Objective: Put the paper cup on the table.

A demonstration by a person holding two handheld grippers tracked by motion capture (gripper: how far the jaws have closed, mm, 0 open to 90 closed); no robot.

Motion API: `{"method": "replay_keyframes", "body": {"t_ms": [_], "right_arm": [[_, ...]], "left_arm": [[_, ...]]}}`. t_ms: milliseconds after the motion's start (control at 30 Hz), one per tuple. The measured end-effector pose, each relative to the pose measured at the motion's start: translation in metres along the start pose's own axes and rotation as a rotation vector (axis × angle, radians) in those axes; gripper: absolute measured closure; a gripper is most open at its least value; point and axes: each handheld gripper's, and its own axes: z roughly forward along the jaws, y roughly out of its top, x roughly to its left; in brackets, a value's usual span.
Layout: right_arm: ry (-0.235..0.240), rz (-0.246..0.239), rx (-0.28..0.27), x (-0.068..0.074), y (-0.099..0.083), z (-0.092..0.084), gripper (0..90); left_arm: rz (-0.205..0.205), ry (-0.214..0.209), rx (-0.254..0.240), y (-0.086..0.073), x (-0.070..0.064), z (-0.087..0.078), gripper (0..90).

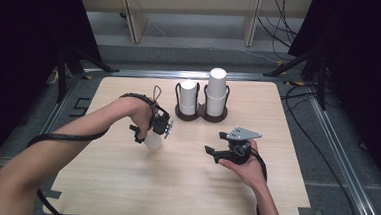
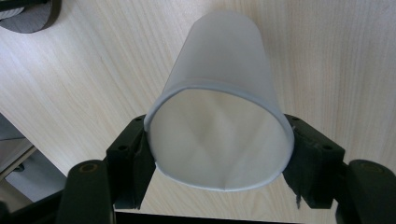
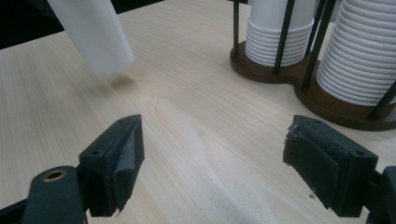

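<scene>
My left gripper (image 1: pixel 152 134) (image 2: pixel 217 158) is shut on a white paper cup (image 1: pixel 153 141) (image 2: pixel 219 70), its pads pressing the rim from both sides. The cup's closed end points down at the wooden table (image 1: pixel 173 186), tilted and just above the surface; it also appears at the upper left of the right gripper view as the white paper cup (image 3: pixel 93 32). Right of centre, my right gripper (image 1: pixel 215 143) (image 3: pixel 212 158) stands open near the table, nothing between its jaws, facing the cup holder.
A dark brown double cup holder (image 1: pixel 200 117) (image 3: pixel 261 72) stands at the back middle. It holds a shorter cup stack (image 1: pixel 188 97) (image 3: pixel 275 32) and a taller cup stack (image 1: pixel 216 91) (image 3: pixel 359 60). Cables and stand legs lie on the floor beyond.
</scene>
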Motion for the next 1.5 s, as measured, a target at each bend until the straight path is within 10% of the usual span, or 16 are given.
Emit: {"method": "replay_keyframes", "body": {"t_ms": [1500], "right_arm": [[-0.006, -0.007, 0.009, 0.000, 0.000, 0.001, 19.4]], "left_arm": [[0.079, 0.011, 0.059, 0.015, 0.001, 0.004, 31.7]]}}
